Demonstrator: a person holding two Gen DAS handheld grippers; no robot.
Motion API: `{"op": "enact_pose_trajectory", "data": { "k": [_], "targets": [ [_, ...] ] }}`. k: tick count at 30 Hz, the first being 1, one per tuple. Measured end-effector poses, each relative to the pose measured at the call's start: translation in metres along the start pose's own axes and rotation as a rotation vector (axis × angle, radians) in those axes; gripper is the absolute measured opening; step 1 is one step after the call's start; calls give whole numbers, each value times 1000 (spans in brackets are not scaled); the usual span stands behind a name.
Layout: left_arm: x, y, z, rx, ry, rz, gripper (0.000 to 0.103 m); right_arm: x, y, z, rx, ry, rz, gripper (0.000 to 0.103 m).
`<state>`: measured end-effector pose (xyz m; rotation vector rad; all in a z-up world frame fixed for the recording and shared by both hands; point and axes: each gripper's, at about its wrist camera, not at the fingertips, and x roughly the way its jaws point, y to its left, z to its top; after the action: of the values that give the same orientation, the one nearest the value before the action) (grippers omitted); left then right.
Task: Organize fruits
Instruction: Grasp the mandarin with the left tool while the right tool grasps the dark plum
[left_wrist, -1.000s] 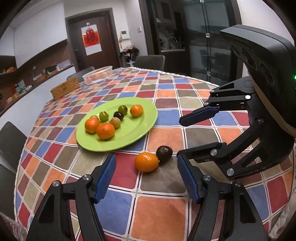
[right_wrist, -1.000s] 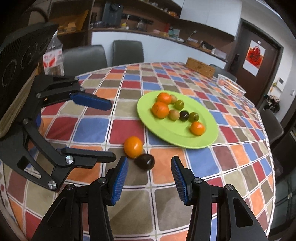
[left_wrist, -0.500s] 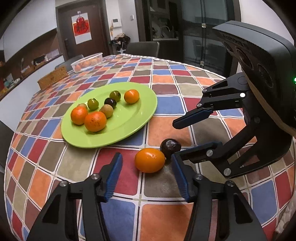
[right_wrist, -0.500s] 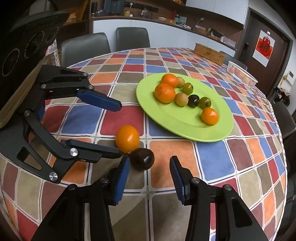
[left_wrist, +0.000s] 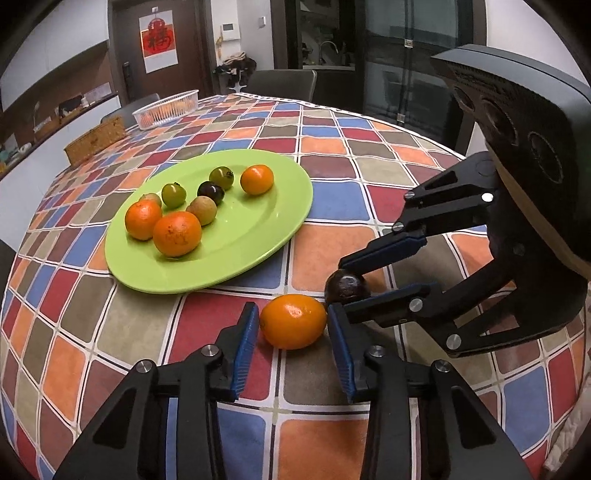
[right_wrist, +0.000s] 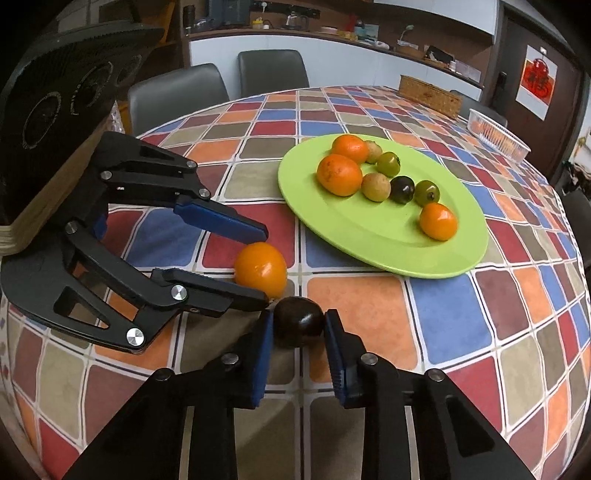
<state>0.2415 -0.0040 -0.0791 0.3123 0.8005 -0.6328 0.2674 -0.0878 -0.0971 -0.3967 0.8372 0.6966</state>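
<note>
An orange (left_wrist: 293, 321) lies on the checked tablecloth in front of the green plate (left_wrist: 258, 236). My left gripper (left_wrist: 291, 325) straddles it, its pads just beside the fruit, with small gaps showing. A dark round fruit (right_wrist: 298, 322) lies right next to the orange (right_wrist: 261, 269). My right gripper (right_wrist: 298, 325) is shut on the dark fruit, both pads touching it. In the left wrist view the dark fruit (left_wrist: 346, 286) sits between the right gripper's fingers (left_wrist: 384, 253). The green plate (right_wrist: 376, 236) holds three oranges and several small green, brown and dark fruits.
A clear plastic basket (left_wrist: 166, 109) with orange fruit and a wicker box (left_wrist: 96, 142) stand at the table's far side. Grey chairs (right_wrist: 271, 72) surround the round table. The two grippers are close, fingers nearly crossing beside the two loose fruits.
Both grippers have moved forward and down onto the loose fruits and narrowed. The left now brackets the orange; the right has closed on the dark fruit.
</note>
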Motion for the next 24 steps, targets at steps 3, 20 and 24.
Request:
{"op": "enact_pose_trajectory", "data": {
  "k": [3, 20, 24],
  "targets": [
    [0, 0, 1, -24, 4, 3, 37, -3, -3, -3, 30, -6, -14, 28],
    [-29, -13, 11, -159, -69, 82, 37, -43, -18, -5, 173, -119, -77, 29],
    [-40, -16, 16, -170, -98, 112, 37, -55, -18, -3, 180, -149, -91, 28]
  ]
}}
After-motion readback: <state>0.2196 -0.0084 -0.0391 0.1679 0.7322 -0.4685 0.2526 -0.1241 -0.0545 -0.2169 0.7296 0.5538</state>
